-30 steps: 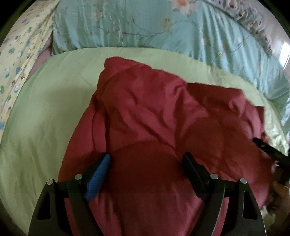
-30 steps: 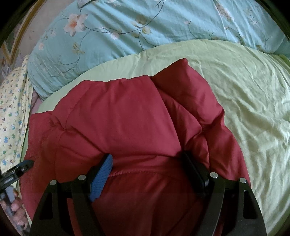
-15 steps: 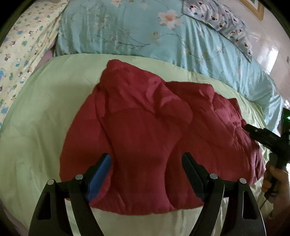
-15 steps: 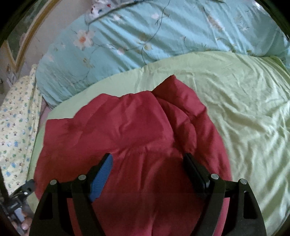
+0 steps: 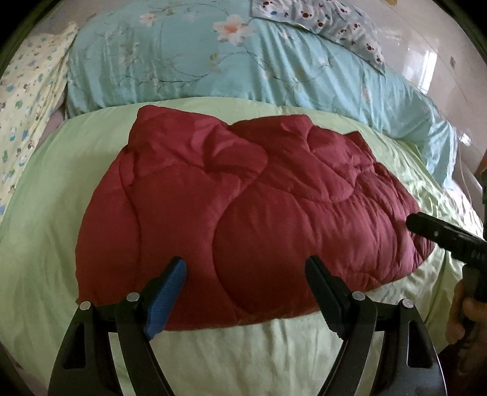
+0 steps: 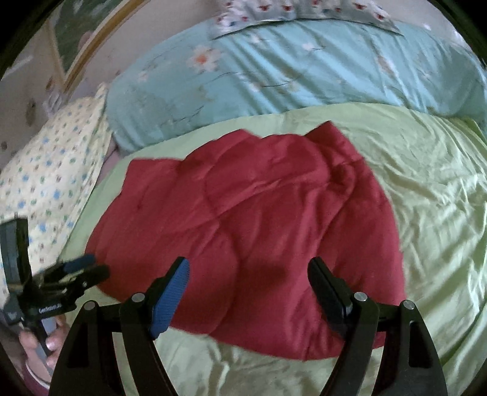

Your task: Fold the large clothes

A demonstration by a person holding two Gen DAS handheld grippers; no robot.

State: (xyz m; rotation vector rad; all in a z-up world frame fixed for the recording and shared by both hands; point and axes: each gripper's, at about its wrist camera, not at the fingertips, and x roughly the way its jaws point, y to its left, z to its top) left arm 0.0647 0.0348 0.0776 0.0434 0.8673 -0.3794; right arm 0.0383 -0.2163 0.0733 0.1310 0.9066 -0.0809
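Observation:
A dark red quilted padded garment (image 5: 243, 210) lies folded in a thick bundle on the pale green bed sheet (image 5: 45, 237). It also shows in the right wrist view (image 6: 252, 231). My left gripper (image 5: 246, 274) is open and empty, above the bundle's near edge. My right gripper (image 6: 249, 274) is open and empty, above the bundle's near right part. The right gripper's tip (image 5: 438, 233) shows at the bundle's right end in the left wrist view. The left gripper (image 6: 76, 274) shows at the left in the right wrist view.
A light blue floral quilt (image 5: 213, 61) lies across the far side of the bed. A yellow patterned pillow (image 6: 51, 176) sits at the far left. A patterned pillow (image 5: 328, 21) lies on the blue quilt. The green sheet (image 6: 441, 198) stretches right of the garment.
Both grippers have pulled back and up from the red garment, so the whole bundle and the sheet in front of it now show. Both stay open.

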